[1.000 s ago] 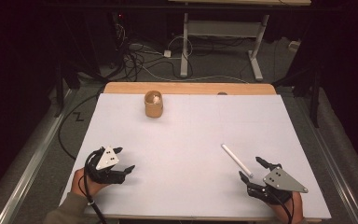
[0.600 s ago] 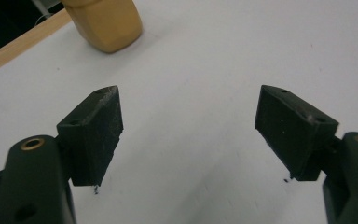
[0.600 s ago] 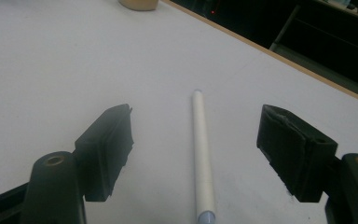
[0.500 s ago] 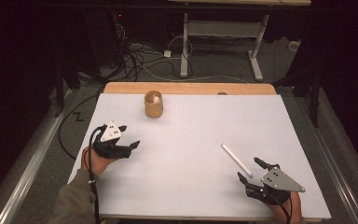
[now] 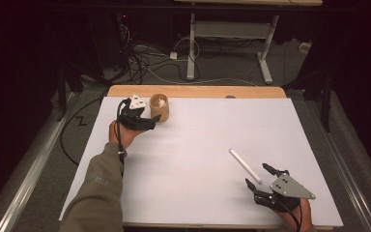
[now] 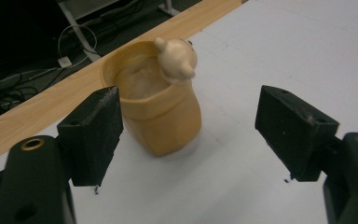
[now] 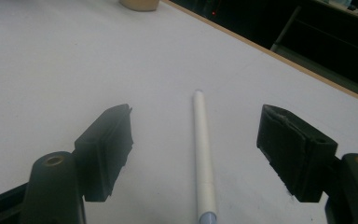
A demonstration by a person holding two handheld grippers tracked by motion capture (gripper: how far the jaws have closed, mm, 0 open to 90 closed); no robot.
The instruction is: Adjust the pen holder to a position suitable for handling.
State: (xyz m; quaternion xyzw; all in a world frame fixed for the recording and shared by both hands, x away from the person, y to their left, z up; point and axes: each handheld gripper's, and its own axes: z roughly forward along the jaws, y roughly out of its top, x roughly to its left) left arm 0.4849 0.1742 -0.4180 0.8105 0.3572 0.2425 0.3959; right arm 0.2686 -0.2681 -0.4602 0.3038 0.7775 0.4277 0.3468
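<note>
Left tool [image 5: 150,119] spreading wide, nearing cup [image 5: 159,107] at eleven o'clock to grab; right tool [image 5: 261,178] gaping, straddling pen [image 5: 245,166] at five o'clock.

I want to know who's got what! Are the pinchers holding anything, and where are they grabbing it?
Nothing is held. The left gripper stands open in front of the wooden cup without touching it. The right gripper stands open either side of the white pen, which lies on the table.

Lab: floor cables [image 5: 149,58], bench frame [image 5: 232,34]
</note>
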